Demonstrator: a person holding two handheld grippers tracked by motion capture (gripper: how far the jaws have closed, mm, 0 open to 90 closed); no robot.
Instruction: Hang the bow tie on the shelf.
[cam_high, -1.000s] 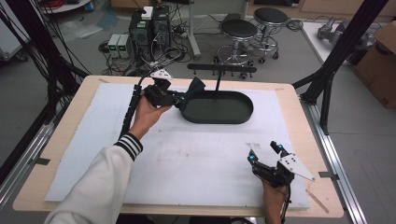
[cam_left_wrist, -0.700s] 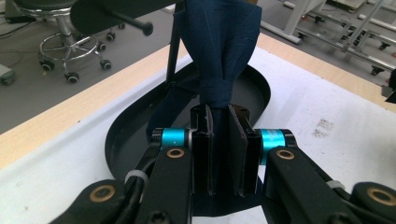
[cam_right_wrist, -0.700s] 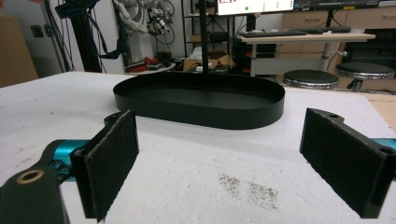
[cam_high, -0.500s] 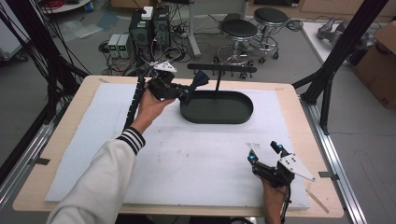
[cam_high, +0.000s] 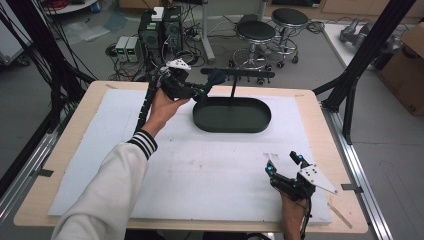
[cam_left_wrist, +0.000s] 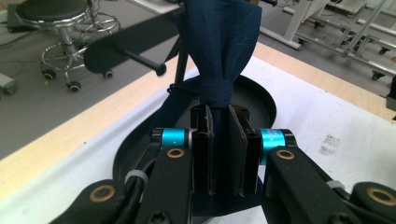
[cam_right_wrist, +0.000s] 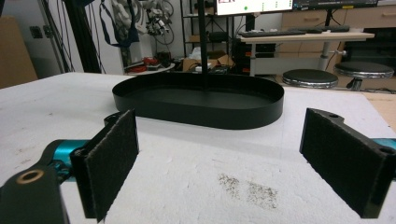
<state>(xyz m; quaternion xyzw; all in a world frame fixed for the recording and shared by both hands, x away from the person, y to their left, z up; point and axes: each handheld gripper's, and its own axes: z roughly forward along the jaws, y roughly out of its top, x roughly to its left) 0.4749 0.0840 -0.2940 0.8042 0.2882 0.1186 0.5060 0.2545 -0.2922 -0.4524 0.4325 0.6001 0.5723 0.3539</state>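
My left gripper (cam_high: 207, 85) pinches dark cloth (cam_left_wrist: 224, 46) beside the rack bar (cam_high: 237, 73), hanging unfinished; right gripper (cam_high: 285, 165) gapes, idle.

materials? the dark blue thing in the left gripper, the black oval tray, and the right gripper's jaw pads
Dark blue thing: looks like woven cloth; it bunches and creases where the left gripper pinches it. Matte.
Oval tray: probably painted sheet metal or hard plastic; thin rigid wall, satin black, faint sheen. Can't tell which.
Right gripper pads: coarse, fuzzy black surface, like felt or foam.
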